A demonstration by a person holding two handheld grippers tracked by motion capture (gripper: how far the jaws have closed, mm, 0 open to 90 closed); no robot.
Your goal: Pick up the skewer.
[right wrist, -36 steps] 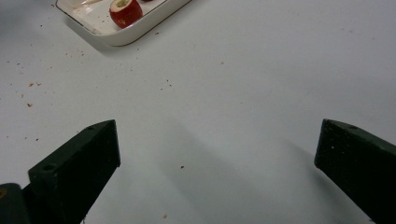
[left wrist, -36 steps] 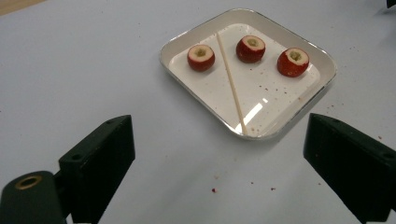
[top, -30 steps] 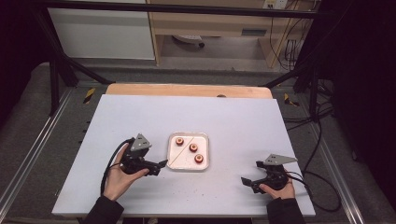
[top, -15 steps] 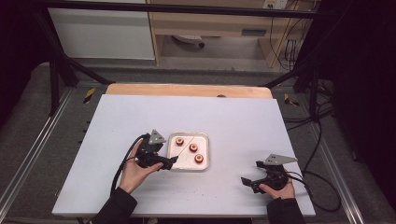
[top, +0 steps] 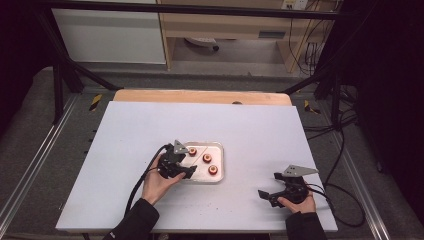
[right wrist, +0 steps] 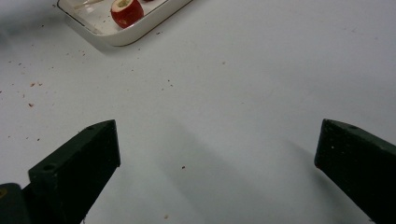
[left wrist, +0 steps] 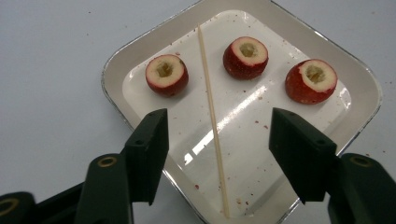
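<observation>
A white tray (left wrist: 112, 70) holds three cored red fruits (left wrist: 166, 73) (left wrist: 245, 57) (left wrist: 311, 80) and a thin wooden skewer (left wrist: 210, 102) lying lengthwise. My left gripper (left wrist: 217, 121) hangs over the tray's near edge. Its jaws have just been closing and stand either side of the skewer without touching it. In the high view the left gripper (top: 189, 171) sits at the tray's (top: 220, 147) left side. My right gripper (top: 264, 195) rests near the table's front right, open over the bare table, with nothing between its fingers (right wrist: 79, 158).
The white table top (top: 150, 125) carries small red crumbs around the tray. A wooden strip (top: 200, 96) runs along its far edge. Black frame posts stand at the back corners. Cables (top: 340, 150) trail off the right side.
My left gripper has moved right and a little down, from beside the tray to over its near edge, and its jaws have narrowed. The right gripper has stayed still.
</observation>
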